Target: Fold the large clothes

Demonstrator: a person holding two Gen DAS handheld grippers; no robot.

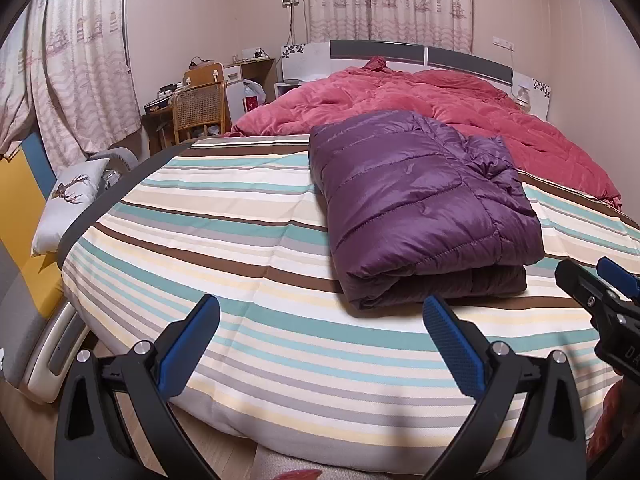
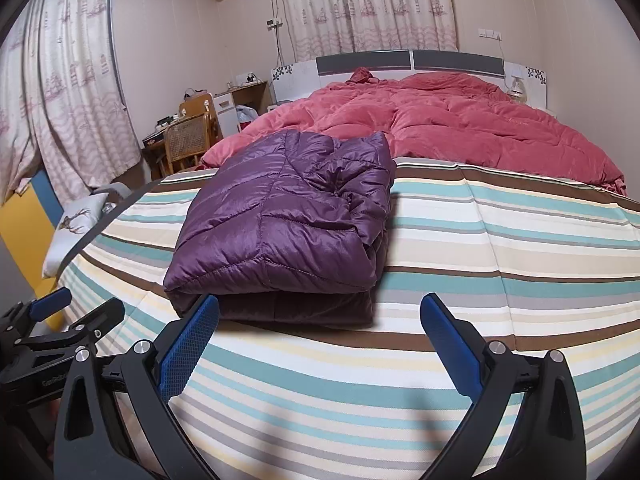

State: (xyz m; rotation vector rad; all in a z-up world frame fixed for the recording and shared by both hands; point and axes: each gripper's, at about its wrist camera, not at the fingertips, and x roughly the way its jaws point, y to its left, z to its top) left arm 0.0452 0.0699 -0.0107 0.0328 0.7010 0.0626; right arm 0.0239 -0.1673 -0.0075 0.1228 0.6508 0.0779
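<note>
Folded shiny purple quilted puffer jacket (image 1: 420,204) lies on the striped bed sheet (image 1: 224,240); both grippers empty.

We see the left gripper (image 1: 320,316) with its blue-padded jaws spread wide, holding nothing, hovering over the near edge of the bed, jacket ahead and to its right. We see the right gripper (image 2: 318,314) equally wide apart and empty, its left pad just in front of the jacket's near folded edge, contact unclear. Jacket (image 2: 288,220) sits folded in layers, near the rumpled pink-red quilted duvet (image 1: 432,96) behind it. White deer-print pillow (image 1: 66,204) lies off the bed's left side.
</note>
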